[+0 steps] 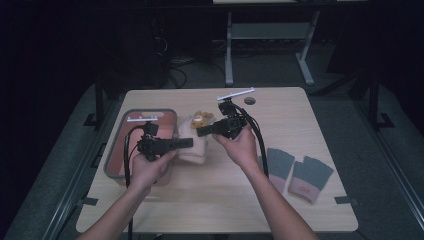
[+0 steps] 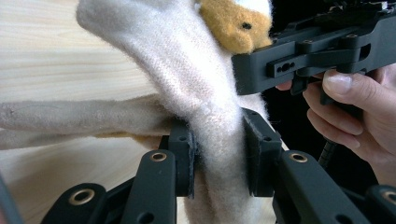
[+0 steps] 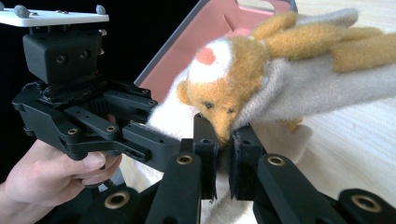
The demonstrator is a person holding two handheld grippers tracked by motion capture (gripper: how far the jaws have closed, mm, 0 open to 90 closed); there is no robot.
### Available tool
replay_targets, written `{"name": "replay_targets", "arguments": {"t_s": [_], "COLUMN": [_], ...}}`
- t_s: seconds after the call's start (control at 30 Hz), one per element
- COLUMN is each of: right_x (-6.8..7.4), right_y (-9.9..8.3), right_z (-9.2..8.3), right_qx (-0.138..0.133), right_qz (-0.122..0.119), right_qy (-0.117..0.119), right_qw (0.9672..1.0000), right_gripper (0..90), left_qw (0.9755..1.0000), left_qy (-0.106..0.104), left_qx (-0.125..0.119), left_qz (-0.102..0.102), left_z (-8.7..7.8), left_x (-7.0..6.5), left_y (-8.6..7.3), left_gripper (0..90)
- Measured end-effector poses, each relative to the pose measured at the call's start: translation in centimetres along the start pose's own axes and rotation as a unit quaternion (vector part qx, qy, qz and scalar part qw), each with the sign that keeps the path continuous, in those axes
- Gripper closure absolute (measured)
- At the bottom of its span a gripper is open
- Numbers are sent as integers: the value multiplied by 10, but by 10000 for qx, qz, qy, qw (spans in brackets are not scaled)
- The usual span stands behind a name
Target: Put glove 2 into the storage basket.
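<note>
A cream fleece mitten (image 1: 196, 148) with a tan animal face (image 1: 201, 119) is held a little above the table between both grippers. My left gripper (image 1: 189, 143) comes in from the left and is shut on the cream fabric (image 2: 205, 93), which bunches between its pads (image 2: 186, 154). My right gripper (image 1: 201, 132) comes in from the right and is shut on the mitten's edge just under the tan animal face (image 3: 224, 93). The left gripper view has the right gripper (image 2: 308, 56) pressed against the animal face (image 2: 238, 23). The left gripper (image 3: 93, 121) sits close by in the right gripper view.
A pink tray with a grey rim (image 1: 116, 150) stands at the table's left, under my left hand. Two grey fingerless gloves with pink cuffs (image 1: 279, 165) (image 1: 311, 177) lie at the right. A small dark disc (image 1: 250, 101) sits near the far edge.
</note>
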State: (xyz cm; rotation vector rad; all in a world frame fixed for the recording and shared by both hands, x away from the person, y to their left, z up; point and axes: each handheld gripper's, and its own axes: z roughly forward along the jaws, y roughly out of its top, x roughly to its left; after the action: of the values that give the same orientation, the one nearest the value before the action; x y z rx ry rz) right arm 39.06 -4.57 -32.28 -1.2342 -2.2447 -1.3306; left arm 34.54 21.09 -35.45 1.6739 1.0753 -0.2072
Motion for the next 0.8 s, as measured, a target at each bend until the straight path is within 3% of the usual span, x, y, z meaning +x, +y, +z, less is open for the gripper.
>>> {"name": "replay_targets", "arguments": {"t_s": [0.8], "right_x": [29], "right_y": [34], "right_z": [33], "right_qx": [1], "right_qz": [-192], "right_qy": [94], "right_qw": [9998], "right_gripper": [831], "left_qw": [9996], "left_qy": [242], "left_qx": [-173], "left_qz": [-22], "left_z": [-46], "left_x": [16], "left_y": [17], "left_gripper": [684]}}
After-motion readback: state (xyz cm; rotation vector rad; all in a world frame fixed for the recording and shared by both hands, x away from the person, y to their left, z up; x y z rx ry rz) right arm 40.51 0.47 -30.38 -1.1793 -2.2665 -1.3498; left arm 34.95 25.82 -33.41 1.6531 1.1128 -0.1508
